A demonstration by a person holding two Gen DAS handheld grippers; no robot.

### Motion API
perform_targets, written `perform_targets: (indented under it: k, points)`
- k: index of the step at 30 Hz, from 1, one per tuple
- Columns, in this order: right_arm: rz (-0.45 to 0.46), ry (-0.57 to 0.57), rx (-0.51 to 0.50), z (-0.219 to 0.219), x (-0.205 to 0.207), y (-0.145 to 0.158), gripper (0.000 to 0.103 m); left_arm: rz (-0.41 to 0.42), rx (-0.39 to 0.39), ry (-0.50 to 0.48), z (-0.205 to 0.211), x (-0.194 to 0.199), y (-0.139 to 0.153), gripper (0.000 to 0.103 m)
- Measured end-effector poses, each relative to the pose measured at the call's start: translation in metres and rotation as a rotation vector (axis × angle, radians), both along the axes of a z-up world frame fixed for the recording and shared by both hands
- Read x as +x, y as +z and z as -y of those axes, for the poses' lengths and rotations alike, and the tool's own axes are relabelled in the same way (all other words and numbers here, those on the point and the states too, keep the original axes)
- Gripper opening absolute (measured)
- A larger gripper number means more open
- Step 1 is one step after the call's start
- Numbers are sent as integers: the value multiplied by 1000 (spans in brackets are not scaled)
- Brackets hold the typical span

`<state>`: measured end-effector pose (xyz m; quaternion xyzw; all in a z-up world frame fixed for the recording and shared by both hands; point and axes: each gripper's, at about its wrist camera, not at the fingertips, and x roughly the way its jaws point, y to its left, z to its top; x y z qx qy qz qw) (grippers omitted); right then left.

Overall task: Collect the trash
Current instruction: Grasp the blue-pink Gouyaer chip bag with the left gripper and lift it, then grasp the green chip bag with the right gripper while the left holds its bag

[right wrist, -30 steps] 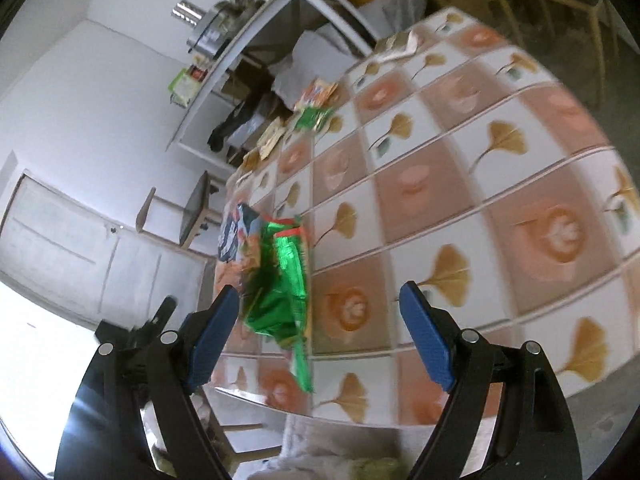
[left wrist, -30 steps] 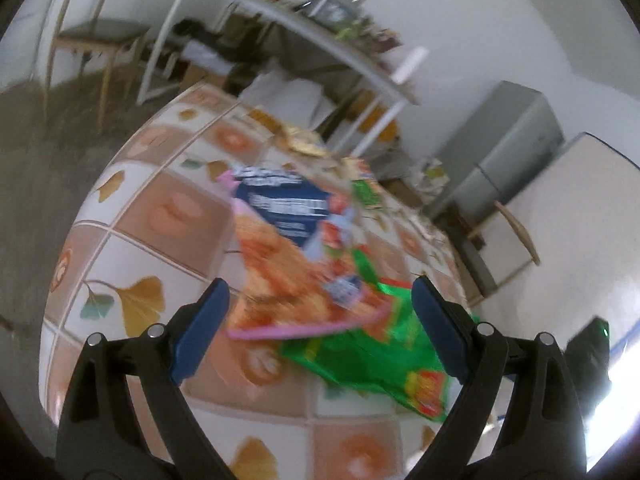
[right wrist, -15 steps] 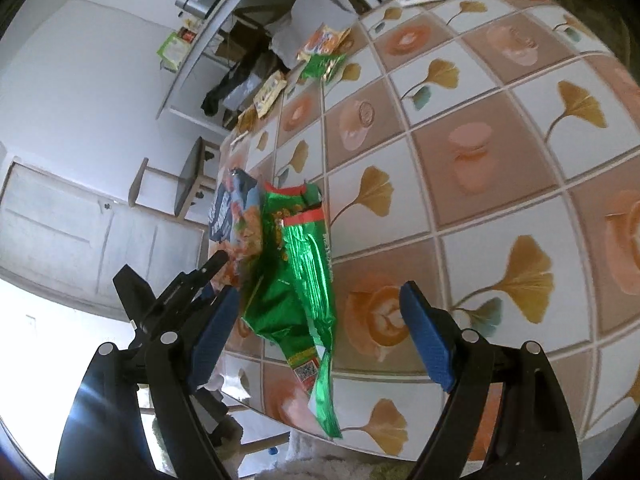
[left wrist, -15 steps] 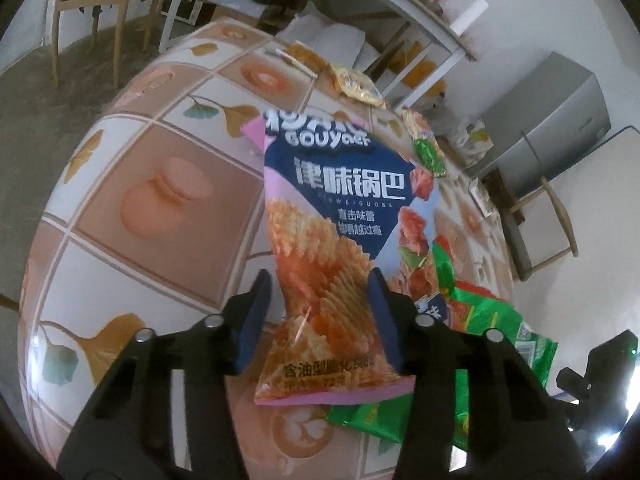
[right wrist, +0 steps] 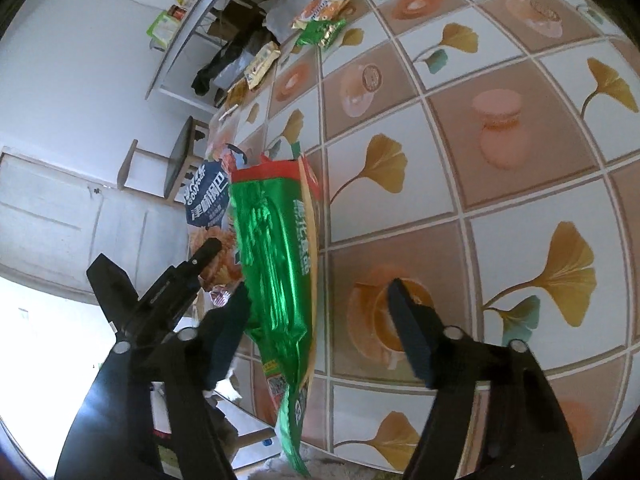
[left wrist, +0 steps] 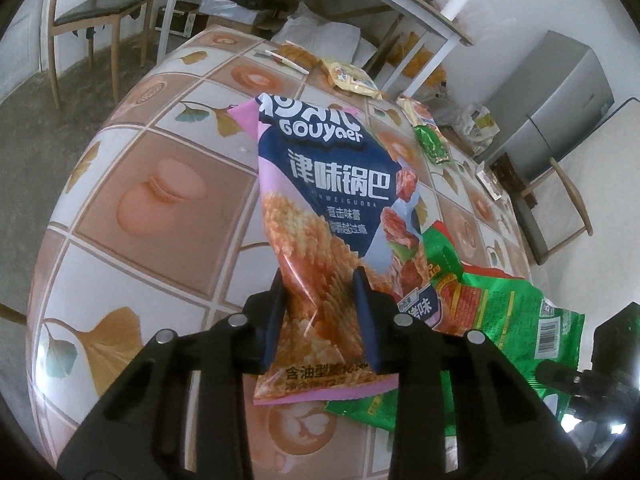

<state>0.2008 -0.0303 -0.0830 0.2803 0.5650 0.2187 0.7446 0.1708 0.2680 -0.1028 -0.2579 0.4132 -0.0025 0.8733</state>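
Tiled with ginkgo leaves and macarons, the table (left wrist: 168,216) carries my two targets near its edge: a pink-and-blue chip bag (left wrist: 324,208) lying partly over a green bag (right wrist: 276,248), with more wrappers (right wrist: 320,20) too small to read at the far end. My left gripper (left wrist: 320,312) is closing on the chip bag's puckered lower half, its pads hiding part of the print. My right gripper (right wrist: 320,320) is closing too, half-wide, the green bag between its jaws; contact I cannot make out.
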Motion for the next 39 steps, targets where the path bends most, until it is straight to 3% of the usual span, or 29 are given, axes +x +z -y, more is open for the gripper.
perform_targets:
  k: [3,8,11,24,30,39]
  points:
    - [-17,0,16,-1,0,-5,54,7,0,-10,4,-2,1,29]
    - [-36,-30,18,9,-3,-10,26,11,2,-37,18,-5,0,28]
    - [-46,-58,10,23,-8,-10,16,12,-3,-61,29,-7,0,28]
    - [-52,-177,-16,86,-51,-13,17,34,54,-269,120,-22,1,28]
    - [-65,-199,-21,96,-56,-21,17,63,129,-285,138,-29,7,27]
    - [-67,-239,3,110,-61,-27,17,84,159,-285,144,-35,13,24]
